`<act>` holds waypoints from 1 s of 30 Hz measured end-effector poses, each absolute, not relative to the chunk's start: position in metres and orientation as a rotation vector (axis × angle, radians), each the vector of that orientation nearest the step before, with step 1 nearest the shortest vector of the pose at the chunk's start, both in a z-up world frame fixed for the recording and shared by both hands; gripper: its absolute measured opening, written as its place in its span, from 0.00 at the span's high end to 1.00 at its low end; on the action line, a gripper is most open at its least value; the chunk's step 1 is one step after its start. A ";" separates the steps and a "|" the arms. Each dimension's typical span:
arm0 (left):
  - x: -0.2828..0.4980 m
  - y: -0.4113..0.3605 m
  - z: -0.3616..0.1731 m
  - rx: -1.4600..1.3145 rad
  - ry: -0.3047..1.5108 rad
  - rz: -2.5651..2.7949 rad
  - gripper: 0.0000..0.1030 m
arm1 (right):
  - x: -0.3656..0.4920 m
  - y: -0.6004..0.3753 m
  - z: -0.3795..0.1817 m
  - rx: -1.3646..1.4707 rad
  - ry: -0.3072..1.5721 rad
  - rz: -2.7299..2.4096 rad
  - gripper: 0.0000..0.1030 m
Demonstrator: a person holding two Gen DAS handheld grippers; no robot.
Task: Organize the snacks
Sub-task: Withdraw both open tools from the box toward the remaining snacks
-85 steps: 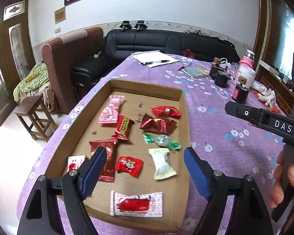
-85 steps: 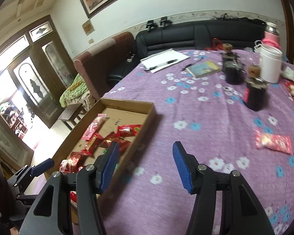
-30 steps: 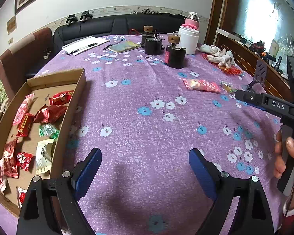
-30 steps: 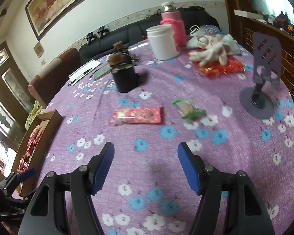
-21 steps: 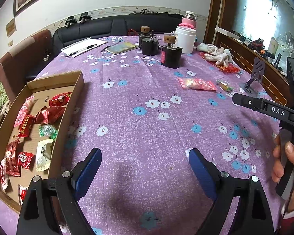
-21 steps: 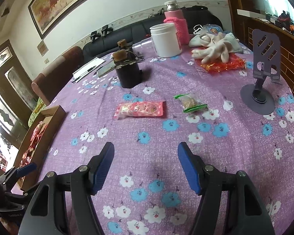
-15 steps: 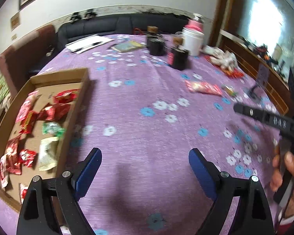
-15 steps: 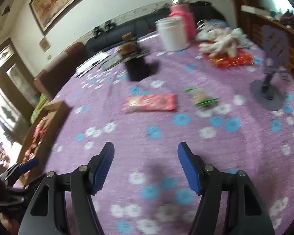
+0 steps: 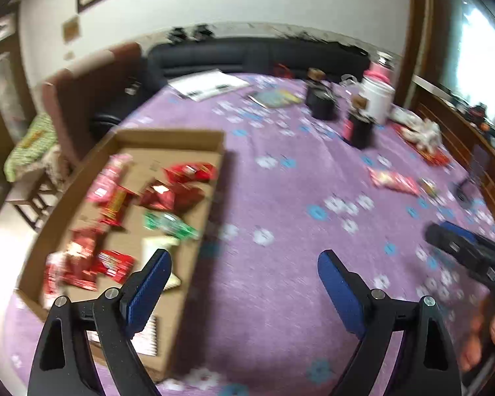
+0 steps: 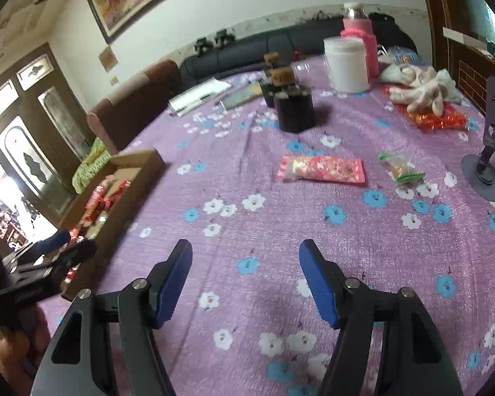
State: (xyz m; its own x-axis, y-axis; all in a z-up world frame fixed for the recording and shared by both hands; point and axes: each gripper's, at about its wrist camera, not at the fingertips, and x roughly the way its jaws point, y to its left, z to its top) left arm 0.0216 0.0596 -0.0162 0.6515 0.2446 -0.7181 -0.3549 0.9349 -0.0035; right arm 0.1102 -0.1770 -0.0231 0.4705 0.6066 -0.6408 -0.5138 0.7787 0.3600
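A shallow cardboard tray (image 9: 168,137) (image 10: 138,160) holds several wrapped snacks, mostly red, plus a green one (image 9: 170,226) and a white one. A pink snack packet (image 10: 321,168) (image 9: 392,180) and a small green-ended candy (image 10: 401,168) lie loose on the purple flowered tablecloth. My left gripper (image 9: 244,272) hovers open over the tray's right edge and the cloth, holding nothing. My right gripper (image 10: 246,269) is open and empty above the cloth, short of the pink packet. The left wrist view is blurred.
Two dark jars (image 10: 293,109), a white tub (image 10: 346,62), a pink flask (image 10: 359,29), white gloves (image 10: 422,92) on a red wrapper and a phone stand (image 10: 491,161) crowd the far and right side. Papers (image 10: 198,95) lie at the back. Sofa and chair beyond.
Both grippers swung left: the tray now sits nearer the middle of the left wrist view, and the pink packet shifted right in the right wrist view. Jaws unchanged.
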 end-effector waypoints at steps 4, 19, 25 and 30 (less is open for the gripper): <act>0.014 0.064 0.000 -0.159 0.718 0.348 0.10 | 0.102 -0.184 -0.016 0.103 0.795 0.668 0.31; -0.007 0.156 0.023 -0.311 0.625 0.509 0.07 | 0.123 -0.196 -0.025 0.107 0.816 0.585 0.31; -0.010 0.160 0.017 -0.362 0.630 0.487 0.07 | 0.131 -0.196 -0.029 0.111 0.817 0.572 0.31; 0.022 0.105 0.003 -0.254 0.687 0.334 0.07 | 0.140 -0.213 -0.032 0.116 0.810 0.519 0.31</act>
State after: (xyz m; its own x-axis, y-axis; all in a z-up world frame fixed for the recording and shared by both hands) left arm 0.0217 0.1055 0.0033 0.7235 0.2163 -0.6556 -0.3818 0.9166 -0.1189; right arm 0.1398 -0.2125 -0.0324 0.5723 0.4851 -0.6611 -0.3983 0.8692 0.2930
